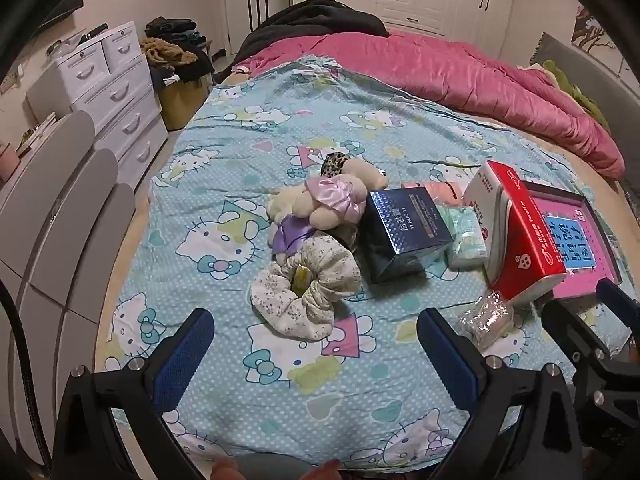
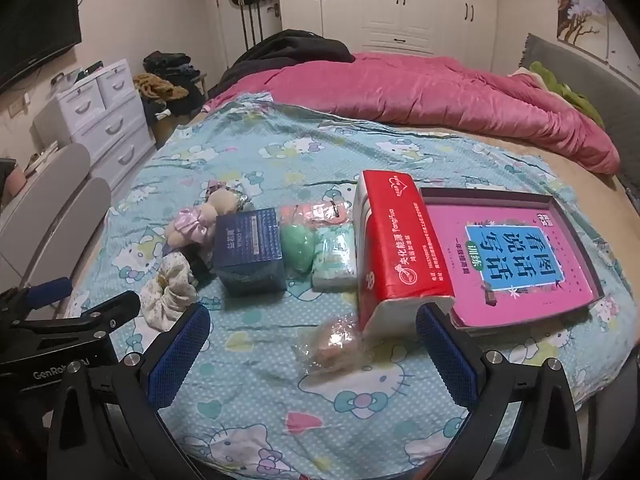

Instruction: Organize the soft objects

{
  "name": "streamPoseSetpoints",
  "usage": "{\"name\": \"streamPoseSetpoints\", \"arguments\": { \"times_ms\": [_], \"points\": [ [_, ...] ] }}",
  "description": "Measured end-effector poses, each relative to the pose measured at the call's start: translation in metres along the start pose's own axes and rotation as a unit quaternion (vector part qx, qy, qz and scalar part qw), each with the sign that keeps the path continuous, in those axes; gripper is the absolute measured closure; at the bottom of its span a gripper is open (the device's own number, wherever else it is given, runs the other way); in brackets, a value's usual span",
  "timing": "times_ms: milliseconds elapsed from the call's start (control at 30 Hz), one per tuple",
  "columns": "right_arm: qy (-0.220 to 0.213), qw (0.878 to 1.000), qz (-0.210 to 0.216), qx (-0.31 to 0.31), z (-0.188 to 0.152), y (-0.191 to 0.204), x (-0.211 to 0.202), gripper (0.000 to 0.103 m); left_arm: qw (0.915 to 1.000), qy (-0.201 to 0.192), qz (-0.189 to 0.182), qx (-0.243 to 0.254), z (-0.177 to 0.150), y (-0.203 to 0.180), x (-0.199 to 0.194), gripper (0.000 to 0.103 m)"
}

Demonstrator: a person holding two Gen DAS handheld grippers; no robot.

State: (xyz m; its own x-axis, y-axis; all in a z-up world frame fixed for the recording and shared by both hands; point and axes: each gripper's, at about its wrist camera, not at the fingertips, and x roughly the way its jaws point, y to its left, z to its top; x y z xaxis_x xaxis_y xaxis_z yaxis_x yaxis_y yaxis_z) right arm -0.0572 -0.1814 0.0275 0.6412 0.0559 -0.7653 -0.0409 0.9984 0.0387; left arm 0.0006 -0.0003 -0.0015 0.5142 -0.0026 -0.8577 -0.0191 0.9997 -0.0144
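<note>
on bed sheet (image 2: 280, 420) | tray (image 2: 576, 216) holds pink book (image 2: 520, 264) | left claw (image 1: 316, 344) wide, empty | right claw (image 2: 312, 344) wide, empty

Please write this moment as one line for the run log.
stage: before first grasp | left gripper: open, empty, above floral scrunchie | right gripper: open, empty, above clear wrapped packet | bedsheet: items untouched

Light: you get dim, warm indoor light, even across both views | Shadows: soft, short, falling toward 6 o'clock under the blue box (image 1: 404, 236) | Glare: faint sheen on the pink quilt (image 2: 440, 92) at 12 o'clock | Distortion: strong fisheye bend, black corners at 10 and 2 o'clock | Focus: your centre is fair, edges soft and grainy
</note>
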Motion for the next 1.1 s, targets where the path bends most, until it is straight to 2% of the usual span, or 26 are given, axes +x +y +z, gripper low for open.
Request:
{"name": "streamPoseSetpoints", "arguments": {
  "times_ms": [33,67,1100],
  "points": [
    [0.0,1.0,0.0,0.0,0.0,0.0,0.0,0.0,1.0,0.003,0.001,0.001,0.0,0.0,0.001,0.001],
    [-0.001,1.0,0.001,0.001,0.0,0.0,-0.001,0.0,0.9999,-0.011,-0.002,-0.001,-0.001,0.001,-0.002,0.001],
    [0.002,1.0,-0.002,0.002,0.0,0.001,-0.004,0.0,0.9997,-0.022,0.004,-0.001,0.003,0.003,-0.012,0.001]
  ]
}}
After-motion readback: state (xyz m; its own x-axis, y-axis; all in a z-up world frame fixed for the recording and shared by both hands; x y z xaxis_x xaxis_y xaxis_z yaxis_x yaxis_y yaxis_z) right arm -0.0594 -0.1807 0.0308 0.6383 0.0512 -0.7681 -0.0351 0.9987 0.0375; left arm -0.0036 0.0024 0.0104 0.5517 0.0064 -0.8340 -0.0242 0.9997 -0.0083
